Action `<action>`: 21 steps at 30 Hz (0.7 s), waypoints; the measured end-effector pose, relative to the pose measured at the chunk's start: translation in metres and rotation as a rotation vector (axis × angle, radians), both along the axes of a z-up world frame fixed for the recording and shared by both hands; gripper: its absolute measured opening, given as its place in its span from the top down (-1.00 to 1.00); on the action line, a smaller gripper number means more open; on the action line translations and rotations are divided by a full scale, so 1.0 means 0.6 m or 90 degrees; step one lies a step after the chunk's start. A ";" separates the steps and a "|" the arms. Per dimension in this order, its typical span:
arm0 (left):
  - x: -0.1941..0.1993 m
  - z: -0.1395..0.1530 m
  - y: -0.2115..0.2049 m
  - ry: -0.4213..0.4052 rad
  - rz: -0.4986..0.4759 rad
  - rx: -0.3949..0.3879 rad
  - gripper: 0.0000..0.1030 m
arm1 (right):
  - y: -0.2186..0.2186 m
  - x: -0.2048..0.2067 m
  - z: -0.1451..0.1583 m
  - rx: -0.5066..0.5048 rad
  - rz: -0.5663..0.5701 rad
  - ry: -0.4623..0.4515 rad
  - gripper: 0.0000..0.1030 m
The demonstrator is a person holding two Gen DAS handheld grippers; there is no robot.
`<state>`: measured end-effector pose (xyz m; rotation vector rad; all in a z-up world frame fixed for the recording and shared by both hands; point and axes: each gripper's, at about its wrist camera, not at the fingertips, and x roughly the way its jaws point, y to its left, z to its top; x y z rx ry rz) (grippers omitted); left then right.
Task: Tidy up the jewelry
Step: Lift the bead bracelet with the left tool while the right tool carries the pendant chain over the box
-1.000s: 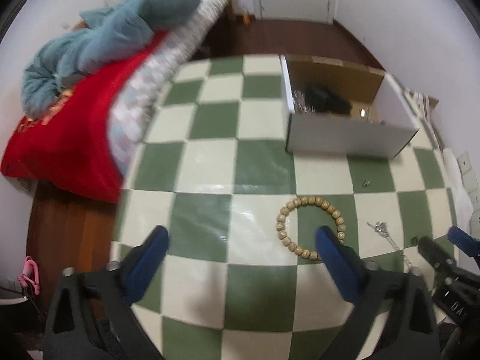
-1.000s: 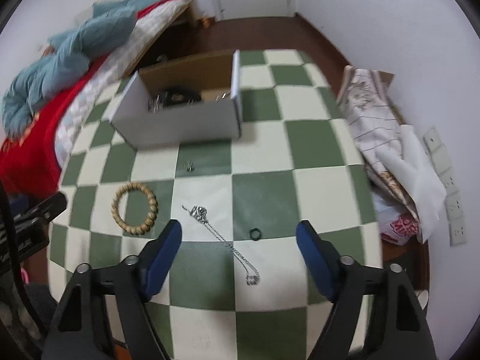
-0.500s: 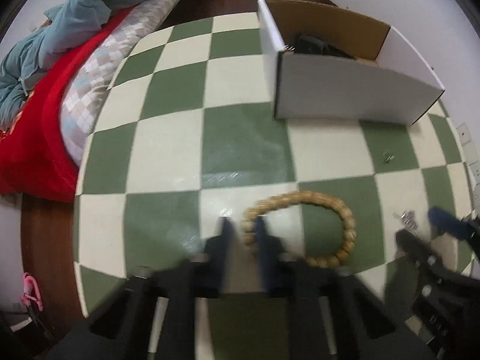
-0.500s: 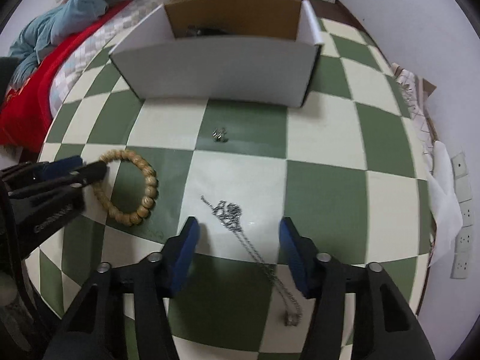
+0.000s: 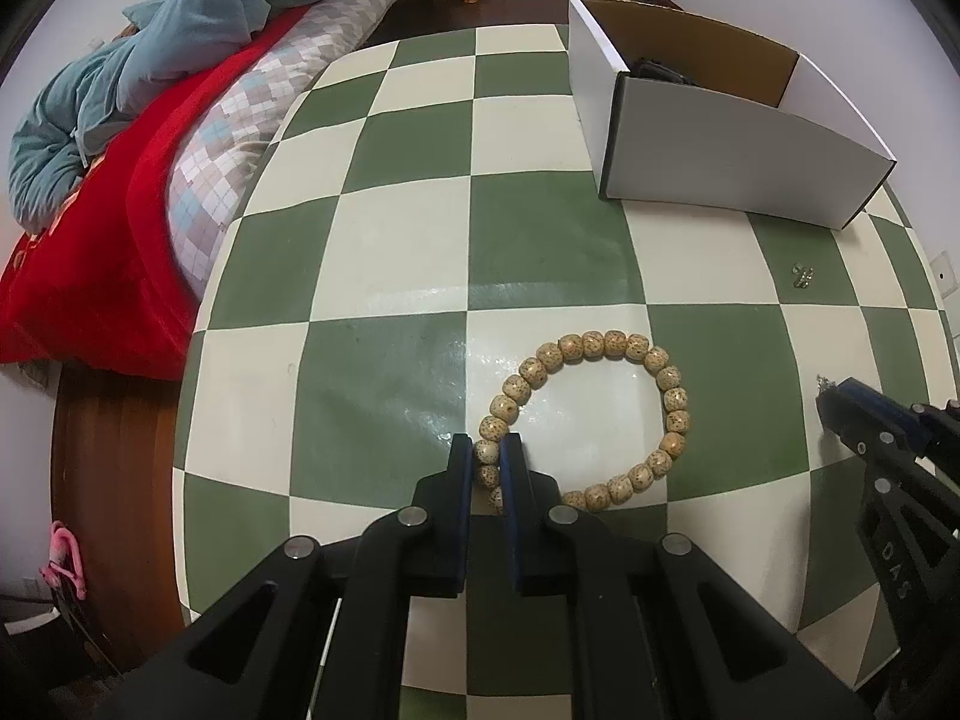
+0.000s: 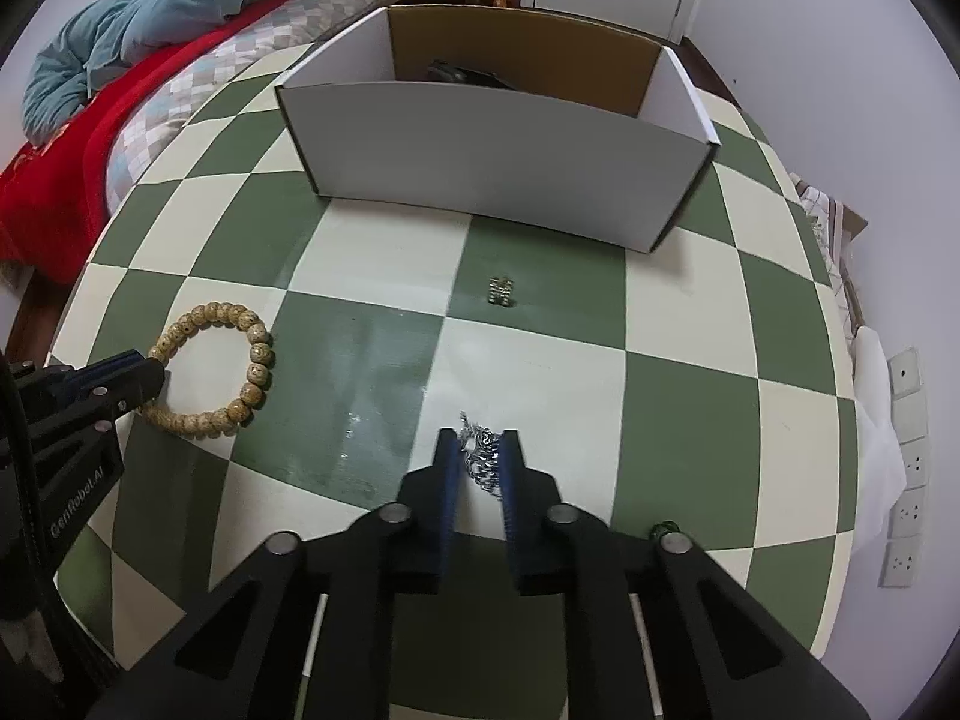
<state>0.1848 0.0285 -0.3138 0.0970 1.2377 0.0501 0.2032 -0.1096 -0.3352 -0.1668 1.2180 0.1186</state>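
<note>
Wooden beads of the bracelet (image 5: pixel 591 414) lie in a ring on the green-and-cream checked surface (image 5: pixel 390 252) toward its near edge; the left tongs (image 5: pixel 487 450) are clamped on one bead; the right tongs (image 6: pixel 480 450) are closing, with the bunched silver chain (image 6: pixel 480 450) between them; a small silver earring (image 6: pixel 501 291) lies before the white cardboard box (image 6: pixel 492 162) at the far edge.

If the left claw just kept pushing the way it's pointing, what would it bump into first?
Almost nothing is left to travel: the left gripper is already shut on one bead of the wooden bead bracelet and points steeply down, so it would probably press straight into the checkered table beneath.
</note>
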 end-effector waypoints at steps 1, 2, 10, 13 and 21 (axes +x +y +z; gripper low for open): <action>0.000 0.000 0.000 -0.001 0.000 0.000 0.87 | 0.000 -0.001 0.000 -0.003 0.000 -0.002 0.84; 0.002 -0.001 0.001 -0.001 -0.001 0.002 0.87 | 0.001 -0.003 0.000 -0.003 -0.002 -0.003 0.84; 0.000 0.012 0.003 -0.018 0.007 -0.006 0.87 | -0.008 -0.002 0.004 0.010 -0.024 -0.017 0.94; -0.002 0.041 0.000 -0.049 0.005 -0.001 0.87 | -0.021 -0.004 0.022 0.039 -0.050 -0.031 0.94; 0.005 0.125 -0.017 -0.126 -0.009 -0.012 0.87 | -0.057 -0.005 0.094 0.098 -0.101 -0.086 0.94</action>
